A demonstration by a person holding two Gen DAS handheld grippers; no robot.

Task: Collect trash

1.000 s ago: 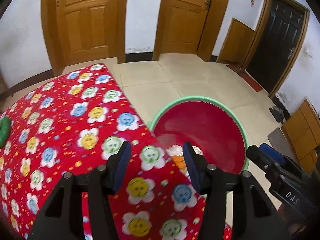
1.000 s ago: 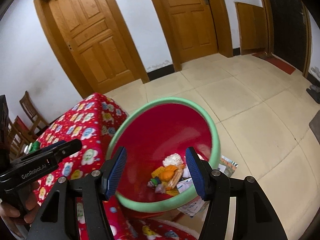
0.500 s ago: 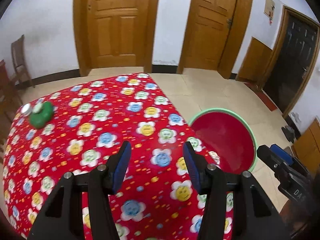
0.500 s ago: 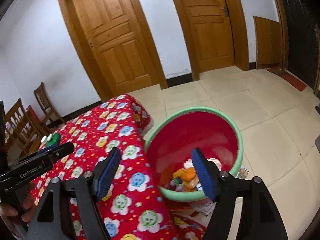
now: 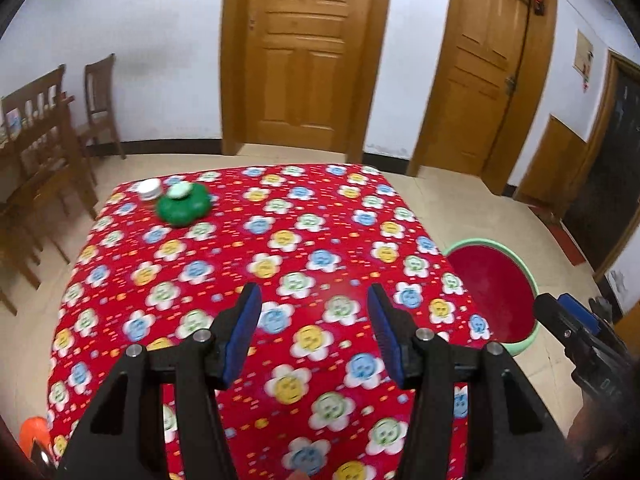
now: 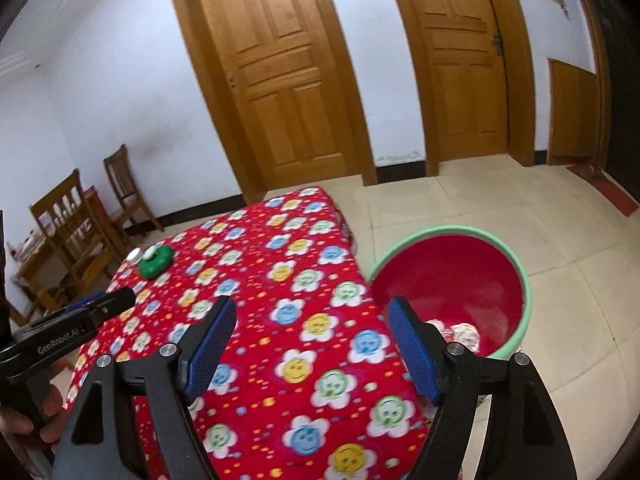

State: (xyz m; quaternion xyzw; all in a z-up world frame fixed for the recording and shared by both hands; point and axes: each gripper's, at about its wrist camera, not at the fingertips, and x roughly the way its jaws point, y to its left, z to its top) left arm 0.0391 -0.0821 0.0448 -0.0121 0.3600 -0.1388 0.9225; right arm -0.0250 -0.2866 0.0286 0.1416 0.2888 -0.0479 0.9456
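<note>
Wide stretch of flowered red tablecloth point(image 5: 312, 240) lies bare under both tools, so there's open passage across most of the table. Only obstacles on top sit at the far left corner: a green lump point(image 5: 183, 205) with a white cap point(image 5: 179, 190) on it, and a white lid point(image 5: 149, 189) just beside. Off the table's right edge, the red bucket with the green rim point(image 6: 516, 258) stands on the tiled floor point(image 6: 500, 204), mouth open, trash point(image 6: 460, 330) low inside. Wooden chairs point(image 5: 44, 148) crowd the left side. Far floor toward the doors point(image 5: 308, 52) is open.
</note>
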